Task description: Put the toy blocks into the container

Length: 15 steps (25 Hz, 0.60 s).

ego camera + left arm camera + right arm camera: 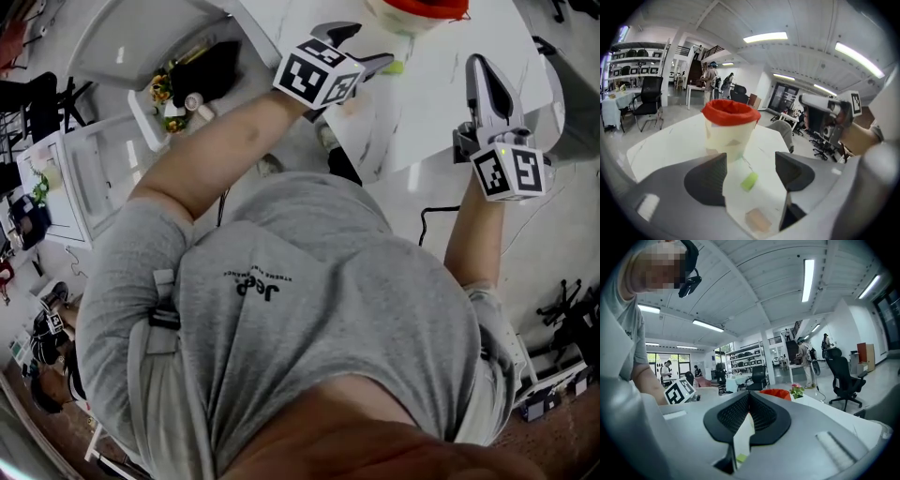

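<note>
Left claw [751, 158] is standing wide with nothing between the pads yet. I'm taking the step in hand as a pick of the green block [749, 181], which is lying on the white table [670, 145] just ahead of the tips and about centred in the gap. A tan block [758, 220] is lying nearer in, down toward the claw's throat. The container [729, 133] is standing upright just beyond the green block, a touch toward the claw's left jaw. My call for doing this well: I'm coming down straight and keeping the green one centred. It's lying skewed to the jaws, so I'm rolling the wrist to square the pads on its long sides, and closing only once both pads straddle it. I'm also watching not to drag the tan one or bump the container. Right claw [749, 397] is sitting with jaws together, holding nothing, off to the left claw's right. Looks: the green block is a small, lime, stubby oblong, slightly blurred, and the tan one is flat, pale and squarish. The container is a cream tub with a red liner folded over its open rim.
</note>
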{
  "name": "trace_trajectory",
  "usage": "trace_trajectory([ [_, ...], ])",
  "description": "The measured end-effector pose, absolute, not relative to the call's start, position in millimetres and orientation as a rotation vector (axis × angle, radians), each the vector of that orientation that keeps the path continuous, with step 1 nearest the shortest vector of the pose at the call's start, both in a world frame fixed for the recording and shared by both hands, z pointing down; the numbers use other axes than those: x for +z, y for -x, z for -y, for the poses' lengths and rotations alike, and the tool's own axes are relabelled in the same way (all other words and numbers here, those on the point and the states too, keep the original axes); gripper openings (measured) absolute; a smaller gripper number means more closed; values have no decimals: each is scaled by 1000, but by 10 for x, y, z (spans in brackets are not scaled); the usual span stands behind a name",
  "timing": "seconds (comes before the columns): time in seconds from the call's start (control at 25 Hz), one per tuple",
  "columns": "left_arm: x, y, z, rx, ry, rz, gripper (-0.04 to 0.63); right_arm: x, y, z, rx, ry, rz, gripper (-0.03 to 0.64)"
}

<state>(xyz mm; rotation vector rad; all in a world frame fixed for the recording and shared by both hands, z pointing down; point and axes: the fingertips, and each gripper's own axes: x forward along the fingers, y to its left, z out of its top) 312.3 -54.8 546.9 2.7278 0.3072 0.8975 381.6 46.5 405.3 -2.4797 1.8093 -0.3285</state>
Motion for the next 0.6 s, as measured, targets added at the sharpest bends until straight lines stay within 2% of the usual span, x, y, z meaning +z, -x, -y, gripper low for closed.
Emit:
trace_trajectory([
  [0.28,6224,-2501,244,1072,-2637,-325,350,4157,-3440,-533,-355,2518,-1778,4],
  [0.6,6734,-2242,22,1220,-2547,-290,350,4275,-3251,-761,-383,2543,-1718,5],
])
